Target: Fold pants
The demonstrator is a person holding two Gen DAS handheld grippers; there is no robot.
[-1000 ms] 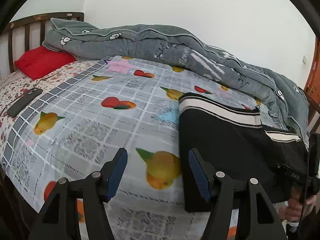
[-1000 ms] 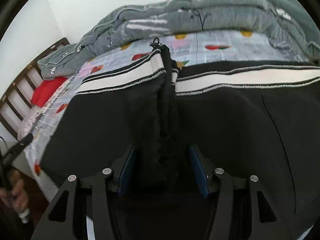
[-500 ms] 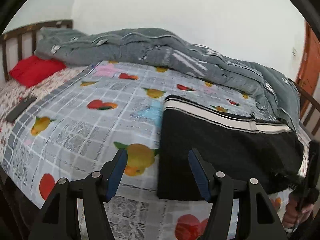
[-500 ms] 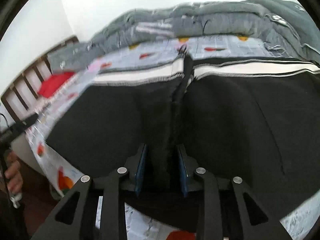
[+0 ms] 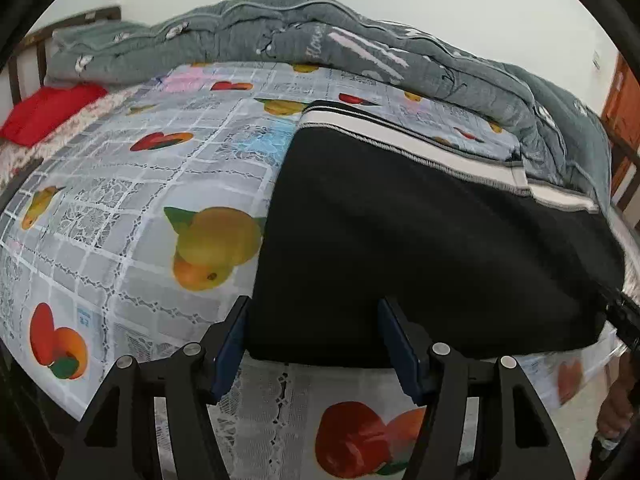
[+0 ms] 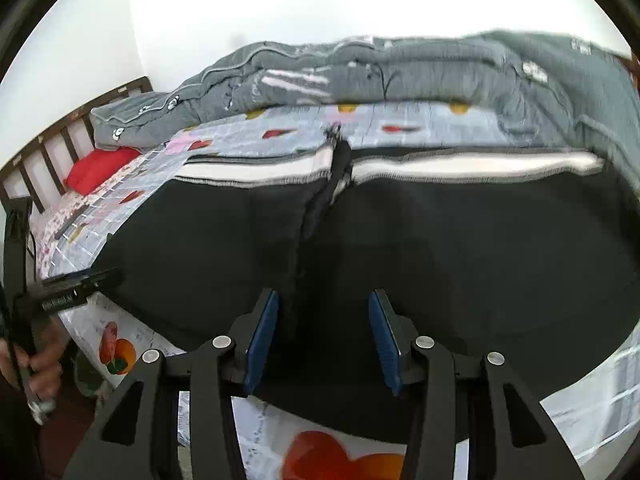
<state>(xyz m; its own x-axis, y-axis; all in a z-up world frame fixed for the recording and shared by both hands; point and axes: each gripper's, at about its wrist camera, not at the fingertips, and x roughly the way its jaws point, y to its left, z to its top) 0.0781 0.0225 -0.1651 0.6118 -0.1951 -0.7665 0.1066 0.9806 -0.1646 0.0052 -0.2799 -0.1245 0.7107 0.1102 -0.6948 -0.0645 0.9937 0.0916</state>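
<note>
Left tool [image 5: 312, 340] angled downward, jaws held apart with nothing pressed, right tool [image 6: 323, 338] likewise tilted down, jaws opening, pads clear of cloth, each gripped by a hand [image 6: 42, 364]

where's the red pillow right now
The red pillow lies at the far left of both wrist views, at the head of the bed against the wooden headboard, just below the end of the grey quilt.

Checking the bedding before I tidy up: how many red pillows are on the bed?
1: a red fabric pillow by the wooden headboard, beside the grey quilt. The quilt could hide others.
</note>
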